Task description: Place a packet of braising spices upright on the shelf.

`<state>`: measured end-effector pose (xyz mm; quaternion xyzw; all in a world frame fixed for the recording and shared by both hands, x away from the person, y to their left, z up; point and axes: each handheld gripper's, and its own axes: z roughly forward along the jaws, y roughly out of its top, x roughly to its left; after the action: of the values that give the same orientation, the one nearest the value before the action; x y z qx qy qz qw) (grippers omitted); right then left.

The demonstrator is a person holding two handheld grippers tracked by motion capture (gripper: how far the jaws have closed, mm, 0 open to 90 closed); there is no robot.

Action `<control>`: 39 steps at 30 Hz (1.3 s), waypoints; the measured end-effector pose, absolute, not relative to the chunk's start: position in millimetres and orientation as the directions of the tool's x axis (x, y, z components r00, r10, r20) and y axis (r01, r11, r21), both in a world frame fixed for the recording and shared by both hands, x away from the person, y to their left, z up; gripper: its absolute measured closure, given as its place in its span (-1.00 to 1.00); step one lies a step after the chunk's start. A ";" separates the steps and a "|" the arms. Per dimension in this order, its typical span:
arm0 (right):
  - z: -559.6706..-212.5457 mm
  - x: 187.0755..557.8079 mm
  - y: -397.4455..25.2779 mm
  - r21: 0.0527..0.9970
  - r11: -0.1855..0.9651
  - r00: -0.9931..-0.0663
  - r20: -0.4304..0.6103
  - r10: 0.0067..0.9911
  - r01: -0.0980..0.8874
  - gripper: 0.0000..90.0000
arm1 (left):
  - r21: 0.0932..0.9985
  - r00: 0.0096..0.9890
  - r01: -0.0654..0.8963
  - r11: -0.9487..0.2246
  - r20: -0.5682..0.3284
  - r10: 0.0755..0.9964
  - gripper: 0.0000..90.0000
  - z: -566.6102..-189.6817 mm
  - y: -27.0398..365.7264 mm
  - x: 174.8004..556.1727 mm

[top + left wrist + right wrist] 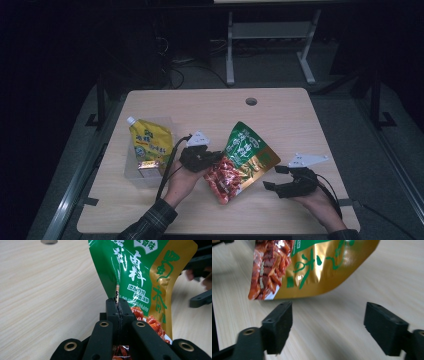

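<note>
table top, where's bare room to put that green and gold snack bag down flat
The widest bare stretch of the light wooden table runs along the far edge, around the round cable hole. The near edge between the forearms is also free. It is crowded on the left, by the clear plastic bin with the yellow spouted pouch, and mid-table around the green and gold snack bag.

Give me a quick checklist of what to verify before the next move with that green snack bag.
1. Left gripper shut on the green snack bag edge: ok.
2. Right gripper open, nothing between its fingers: ok.
3. Right gripper apart from the bag: ok.
4. Clear plastic bin beside the left hand, already holding the yellow spouted pouch: ok.
5. Room left in the bin for the bag: cannot tell.
6. Bag fully lifted off the table: cannot tell.
</note>
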<state>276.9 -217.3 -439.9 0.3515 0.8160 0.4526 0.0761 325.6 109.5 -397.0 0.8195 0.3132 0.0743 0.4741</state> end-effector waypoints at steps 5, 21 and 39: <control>-433.6 283.0 -205.0 0.824 0.289 -0.761 0.237 0.604 0.487 -0.42 | 0.833 0.801 0.428 -0.352 -0.168 0.575 1.00 -389.1 113.0 319.1; -434.9 300.3 -183.0 0.856 0.193 -0.785 0.320 0.531 0.479 0.72 | 0.836 0.794 0.438 -0.330 -0.188 0.578 1.00 -388.9 117.4 315.2; -419.6 306.7 -187.2 0.836 0.284 -0.814 0.285 0.506 0.469 1.00 | 0.814 0.794 0.440 -0.380 -0.154 0.589 0.73 -400.3 114.5 312.1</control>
<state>306.7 -187.2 -419.6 0.3044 0.8010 0.5152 0.0181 312.1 114.5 -400.3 0.8267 0.3109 0.0807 0.4620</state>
